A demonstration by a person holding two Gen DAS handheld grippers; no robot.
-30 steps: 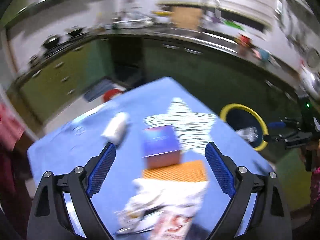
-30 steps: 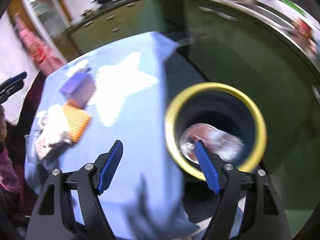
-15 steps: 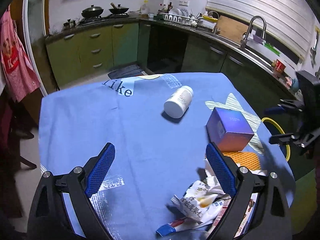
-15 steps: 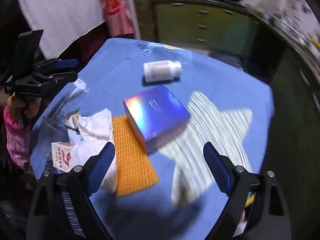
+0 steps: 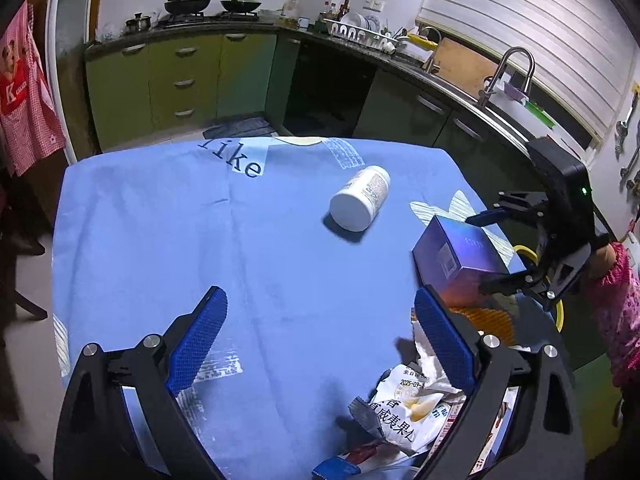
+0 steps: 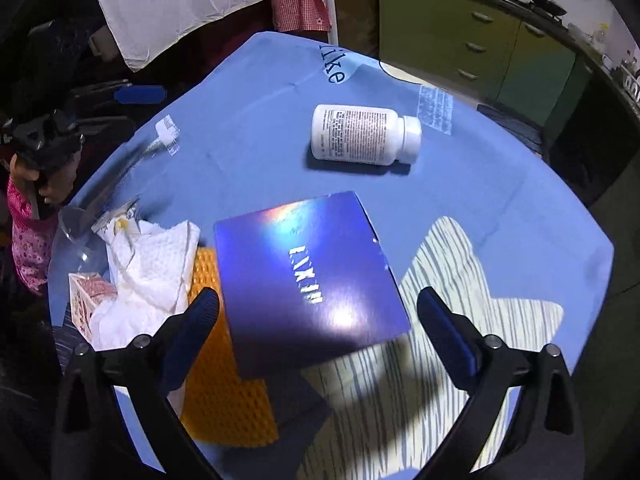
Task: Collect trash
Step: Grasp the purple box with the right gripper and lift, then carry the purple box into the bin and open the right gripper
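Observation:
A shiny purple box (image 6: 308,276) rests partly on an orange mat (image 6: 228,400) on the blue tablecloth. My right gripper (image 6: 318,296) hovers over the box with its jaws opening; the box lies between the fingers and the pads do not touch it. A white pill bottle (image 6: 360,134) lies on its side further back. Crumpled tissue (image 6: 148,272), a small red-and-white carton (image 6: 84,300) and a clear cup (image 6: 76,232) sit at the left. My left gripper (image 5: 318,296) stands open over bare cloth, with a snack wrapper (image 5: 404,412) beside its right finger. The left wrist view also shows the bottle (image 5: 360,200), box (image 5: 456,256) and right gripper (image 5: 480,251).
A yellow-rimmed bin (image 5: 560,312) stands below the table's right edge, behind the right gripper. Green kitchen cabinets (image 5: 180,80) and a sink counter (image 5: 460,84) run along the back. A dark chair (image 5: 20,240) is at the table's left. The cloth (image 5: 200,220) hangs over the table edges.
My right gripper swung from over the yellow bin, where a clear item lay, to above the purple box, jaws wider. My left gripper dropped toward the table, then held still.

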